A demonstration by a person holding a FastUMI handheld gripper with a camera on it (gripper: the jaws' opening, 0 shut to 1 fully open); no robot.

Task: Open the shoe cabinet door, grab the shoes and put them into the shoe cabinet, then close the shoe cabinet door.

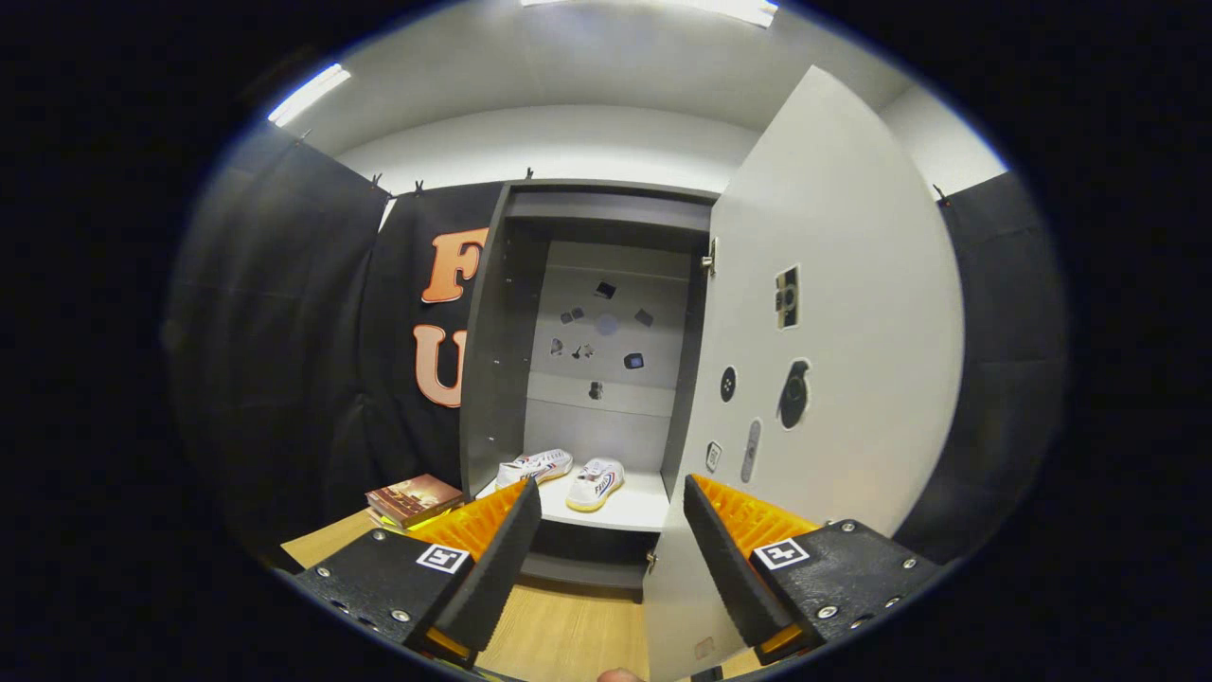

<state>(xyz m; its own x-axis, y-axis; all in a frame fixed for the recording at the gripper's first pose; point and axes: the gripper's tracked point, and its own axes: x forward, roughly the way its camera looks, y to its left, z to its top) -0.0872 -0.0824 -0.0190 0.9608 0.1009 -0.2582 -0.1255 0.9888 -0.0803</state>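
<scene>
The grey shoe cabinet (492,360) stands ahead with its door (833,313) swung wide open to the right. Two white shoes sit side by side on its pale bottom shelf (636,511): the left shoe (536,466) and the right shoe (597,483), toes toward me. My gripper (611,500) is open, its fingers spread with nothing between them, a short way in front of the shelf. The door's lower edge passes just left of my right finger (724,559).
A stack of books (414,500) lies on the wooden floor (559,635) left of the cabinet, beside my left finger. Black cloth walls close in both sides. Stickers dot the cabinet's back panel and the door's inner face.
</scene>
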